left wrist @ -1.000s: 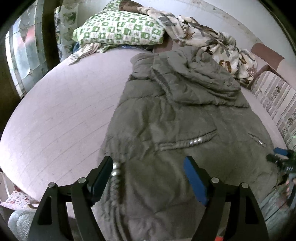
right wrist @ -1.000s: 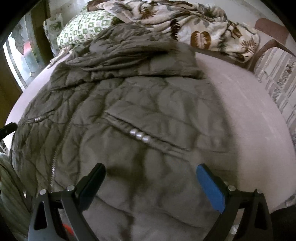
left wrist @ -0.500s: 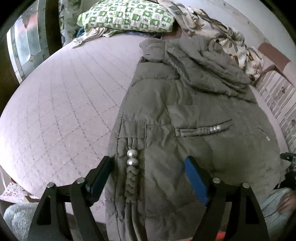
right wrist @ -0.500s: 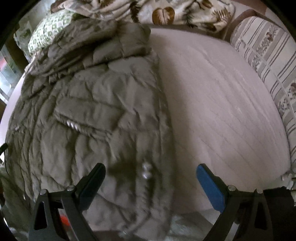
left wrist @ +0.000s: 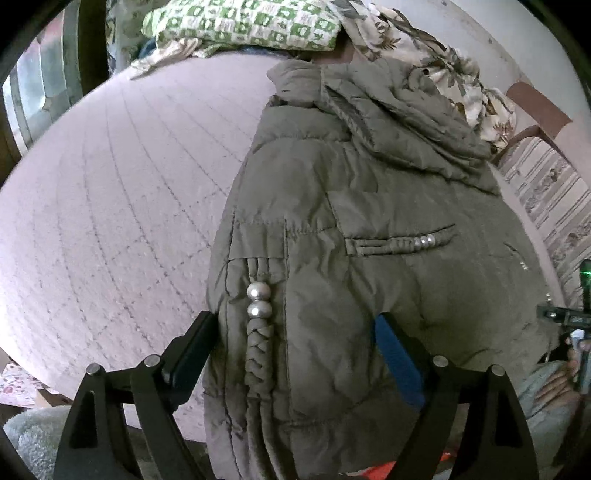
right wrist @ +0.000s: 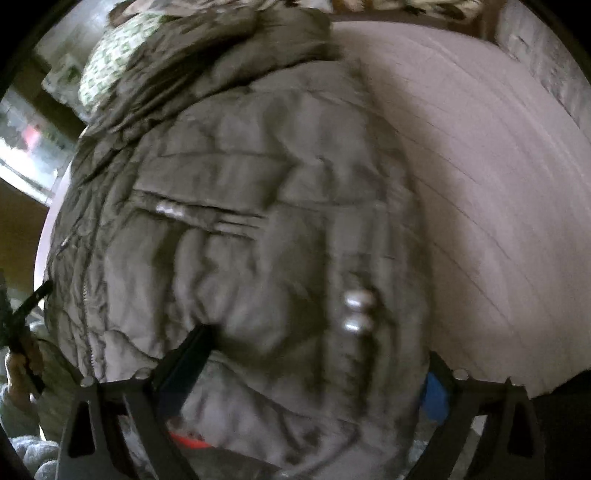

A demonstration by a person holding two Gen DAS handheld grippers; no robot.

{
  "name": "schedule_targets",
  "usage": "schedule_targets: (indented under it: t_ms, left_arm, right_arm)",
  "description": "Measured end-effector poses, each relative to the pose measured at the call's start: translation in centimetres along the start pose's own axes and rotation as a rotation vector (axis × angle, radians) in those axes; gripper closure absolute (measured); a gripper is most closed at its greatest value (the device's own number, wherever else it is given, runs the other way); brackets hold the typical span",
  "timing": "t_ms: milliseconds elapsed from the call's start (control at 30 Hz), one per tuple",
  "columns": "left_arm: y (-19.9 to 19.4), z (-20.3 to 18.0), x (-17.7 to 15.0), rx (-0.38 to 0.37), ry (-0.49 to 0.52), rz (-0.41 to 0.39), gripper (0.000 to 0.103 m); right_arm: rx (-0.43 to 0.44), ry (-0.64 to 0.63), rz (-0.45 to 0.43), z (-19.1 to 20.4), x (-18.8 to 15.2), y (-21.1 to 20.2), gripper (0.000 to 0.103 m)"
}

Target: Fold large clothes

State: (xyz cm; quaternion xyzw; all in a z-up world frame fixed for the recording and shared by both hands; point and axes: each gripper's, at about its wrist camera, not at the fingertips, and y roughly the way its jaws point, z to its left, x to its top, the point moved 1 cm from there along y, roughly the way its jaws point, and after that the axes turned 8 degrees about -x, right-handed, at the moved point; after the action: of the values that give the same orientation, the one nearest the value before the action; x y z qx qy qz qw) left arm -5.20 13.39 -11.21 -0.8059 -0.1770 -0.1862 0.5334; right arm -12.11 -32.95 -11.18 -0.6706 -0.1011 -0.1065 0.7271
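A large olive-grey padded hooded jacket (left wrist: 369, 206) lies lengthwise on the pink quilted bed (left wrist: 110, 192), hood at the far end, hem hanging over the near edge. My left gripper (left wrist: 295, 339) is open, its fingers straddling the jacket's near left hem corner with the silver beads (left wrist: 258, 299). The jacket also fills the blurred right wrist view (right wrist: 240, 221). My right gripper (right wrist: 317, 365) is open, its fingers astride the jacket's near right hem corner beside two beads (right wrist: 356, 310). Neither gripper pinches fabric.
A green checked pillow (left wrist: 243, 22) and a floral blanket (left wrist: 461, 74) lie at the head of the bed. A striped sofa arm (left wrist: 546, 192) stands to the right. Bare mattress (right wrist: 480, 166) lies right of the jacket. The other gripper shows at the right edge (left wrist: 576, 317).
Both grippers have moved down and in toward the jacket's hem corners. The left one slid left to the beaded edge, the right one slid right; fabric now sits between each pair of open fingers.
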Motion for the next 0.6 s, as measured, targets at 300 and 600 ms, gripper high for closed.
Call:
schedule_targets:
  t_ms: [300,600]
  left_arm:
    - [-0.7,2.1,0.2,-0.127,-0.069,0.052,0.035]
    - [0.3,0.5,-0.7,-0.024,0.106,0.182,0.024]
  right_arm:
    - [0.022,-0.047,0.028,0.4,2.6,-0.5,0.039]
    - [0.074,0.001,0.034,-3.8,2.3,-0.4,0.024]
